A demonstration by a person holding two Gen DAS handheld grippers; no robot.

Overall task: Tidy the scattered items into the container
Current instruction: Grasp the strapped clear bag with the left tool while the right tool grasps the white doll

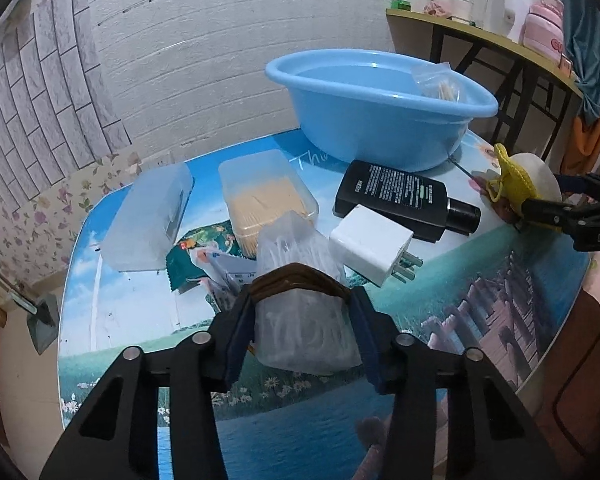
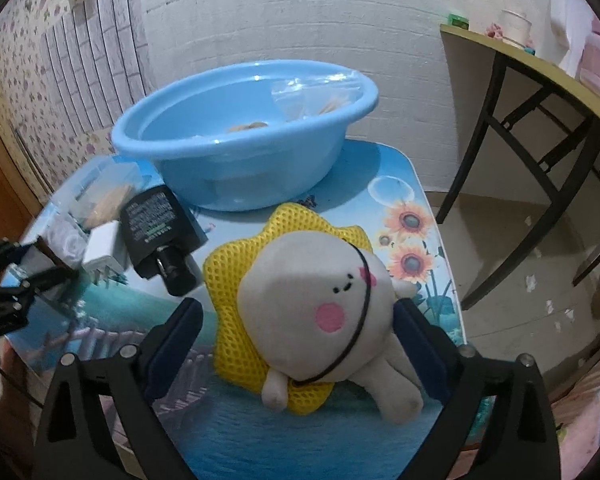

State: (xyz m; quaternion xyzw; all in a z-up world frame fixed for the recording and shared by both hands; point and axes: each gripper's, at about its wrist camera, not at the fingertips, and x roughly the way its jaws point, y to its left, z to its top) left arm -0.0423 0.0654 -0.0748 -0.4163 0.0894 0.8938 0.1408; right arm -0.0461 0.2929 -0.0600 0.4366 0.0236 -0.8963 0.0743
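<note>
A blue basin [image 1: 380, 116] stands at the back of the printed table and holds a clear bag [image 1: 440, 84]; it also shows in the right wrist view [image 2: 244, 136]. My left gripper [image 1: 302, 304] is shut on a clear plastic packet bound with a brown band [image 1: 304, 332]. My right gripper [image 2: 298, 316] is open around a white plush toy with a yellow mesh collar [image 2: 316, 300] that lies on the table; its fingers stand on either side of the toy. The toy also shows at the right of the left wrist view [image 1: 528, 180].
On the table lie a black bottle [image 1: 404, 200], a white charger plug [image 1: 372, 248], a box of yellow sticks [image 1: 264, 196], a clear box [image 1: 148, 216] and a green snack packet [image 1: 196, 248]. A side table [image 2: 540, 92] stands at the right.
</note>
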